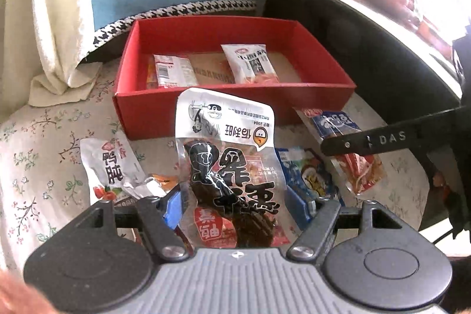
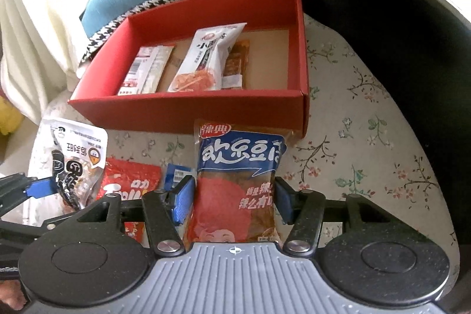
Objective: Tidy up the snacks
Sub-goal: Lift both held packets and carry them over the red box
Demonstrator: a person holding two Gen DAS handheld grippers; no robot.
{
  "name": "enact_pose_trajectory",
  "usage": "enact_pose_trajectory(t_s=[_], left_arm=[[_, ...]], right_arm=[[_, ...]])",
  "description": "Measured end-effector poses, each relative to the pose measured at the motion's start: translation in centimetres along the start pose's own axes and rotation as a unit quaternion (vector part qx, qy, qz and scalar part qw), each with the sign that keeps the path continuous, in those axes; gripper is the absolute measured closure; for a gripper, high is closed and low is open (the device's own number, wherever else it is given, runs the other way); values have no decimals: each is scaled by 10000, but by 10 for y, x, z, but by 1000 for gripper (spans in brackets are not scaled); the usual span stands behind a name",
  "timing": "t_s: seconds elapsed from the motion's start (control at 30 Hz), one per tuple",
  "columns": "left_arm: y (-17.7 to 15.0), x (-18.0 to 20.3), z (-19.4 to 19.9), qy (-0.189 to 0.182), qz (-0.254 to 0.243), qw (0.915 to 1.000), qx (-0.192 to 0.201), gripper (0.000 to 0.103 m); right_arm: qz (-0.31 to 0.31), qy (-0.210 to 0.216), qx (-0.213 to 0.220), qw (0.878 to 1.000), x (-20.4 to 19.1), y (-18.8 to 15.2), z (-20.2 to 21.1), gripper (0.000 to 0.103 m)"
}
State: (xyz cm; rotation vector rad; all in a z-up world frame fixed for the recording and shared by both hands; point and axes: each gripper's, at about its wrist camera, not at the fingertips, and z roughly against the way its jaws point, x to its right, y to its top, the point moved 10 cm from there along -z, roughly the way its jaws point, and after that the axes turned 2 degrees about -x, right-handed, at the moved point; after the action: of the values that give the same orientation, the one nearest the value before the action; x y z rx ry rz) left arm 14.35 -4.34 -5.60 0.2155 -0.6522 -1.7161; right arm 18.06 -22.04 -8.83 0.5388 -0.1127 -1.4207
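The left gripper [image 1: 235, 211] fingers clamp a clear black-printed snack pouch [image 1: 226, 155], long axis pointing away toward the red cardboard box [image 1: 232, 114]. The right gripper [image 2: 232, 202] fingers pinch a blue-and-red tofu packet [image 2: 238, 181], likewise pointing boxward.

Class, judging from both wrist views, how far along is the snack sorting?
Done: three packets lie in the red box, including a white pouch.
In hand: the left tool grips a clear black-lettered packet; the right tool grips a blue-banner packet.
Left: a white foil packet, a red packet and a blue wrapper on the floral cloth.
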Motion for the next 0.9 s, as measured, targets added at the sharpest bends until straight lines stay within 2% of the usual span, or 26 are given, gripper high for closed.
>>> enact_pose_trajectory(t_s=[0.27,0.43,0.7,0.9], left_arm=[[9,7,1,-35,-30,9998,169,40],[14,5,3,-2,-9,9997,226,40],[5,7,-19,219,-135,9996,-120,40],[1,9,-26,352,-344,9986,-169,39]], right_arm=[[13,121,181,9998,-11,8,7,39],[71,73,87,9999,-14,7,-1,39],[349,-279,-284,9986,-20,-4,-29,38],[315,-309,-329,9985,-19,-4,-39,29]])
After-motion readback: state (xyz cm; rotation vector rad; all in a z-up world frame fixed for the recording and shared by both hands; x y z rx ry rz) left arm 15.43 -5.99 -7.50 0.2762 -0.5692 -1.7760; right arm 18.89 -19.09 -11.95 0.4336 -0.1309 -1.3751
